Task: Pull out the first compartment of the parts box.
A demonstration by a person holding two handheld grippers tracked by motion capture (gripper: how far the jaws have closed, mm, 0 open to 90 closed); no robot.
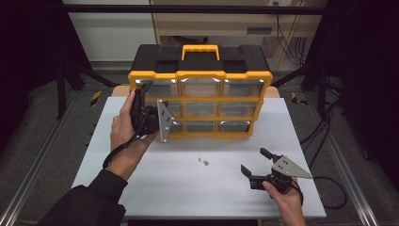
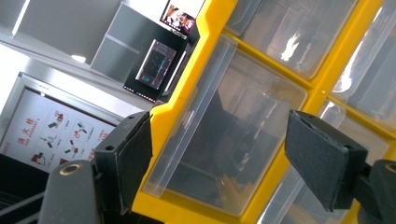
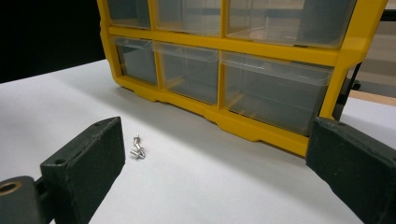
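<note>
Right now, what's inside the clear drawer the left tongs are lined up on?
Through the clear drawer front, no parts show, just reflections and a dark interior. The left tongs straddle it, open, not pressing. The drawer's floor near the yellow frame is hidden behind the lower lip.

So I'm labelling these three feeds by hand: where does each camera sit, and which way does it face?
High view: above the table's near side, looking forward and down; both forearms, left claw, right claw.
Left gripper view: on the left claw, aimed at a clear drawer.
Right gripper view: low on the right claw, facing small metal parts.
All three share the yellow organizer.
</note>
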